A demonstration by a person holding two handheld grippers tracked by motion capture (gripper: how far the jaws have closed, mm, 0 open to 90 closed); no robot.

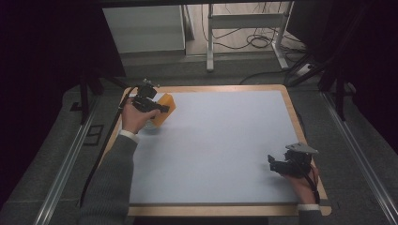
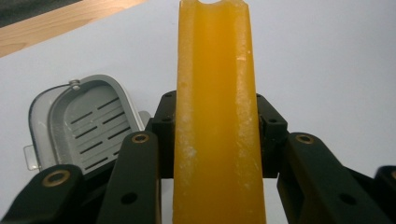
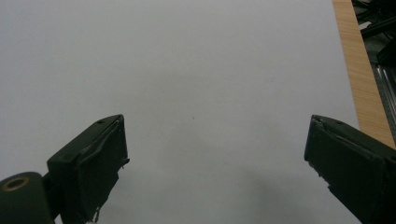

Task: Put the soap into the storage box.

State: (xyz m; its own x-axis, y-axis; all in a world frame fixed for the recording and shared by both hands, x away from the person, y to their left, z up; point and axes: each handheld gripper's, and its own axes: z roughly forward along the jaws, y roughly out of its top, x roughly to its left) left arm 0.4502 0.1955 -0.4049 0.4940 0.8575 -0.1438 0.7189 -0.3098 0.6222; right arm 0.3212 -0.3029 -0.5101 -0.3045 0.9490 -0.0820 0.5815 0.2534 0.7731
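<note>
Two grippers work here: the left gripper clamps an orange translucent plastic slab at the far left, above a grey slotted plastic container; placement seemingly remains. Near right, the right gripper gapes wide, idle.

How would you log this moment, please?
left gripper: shut on orange slab | right gripper: open, idle | grey slotted tray: on table

The orange block looks like dense foam or sponge, matt, with a slightly grainy, speckled skin. The grey slotted tray is smooth plastic with a thin metal wire at its rim. The table is matt pale-blue with a wood-grain border.
</note>
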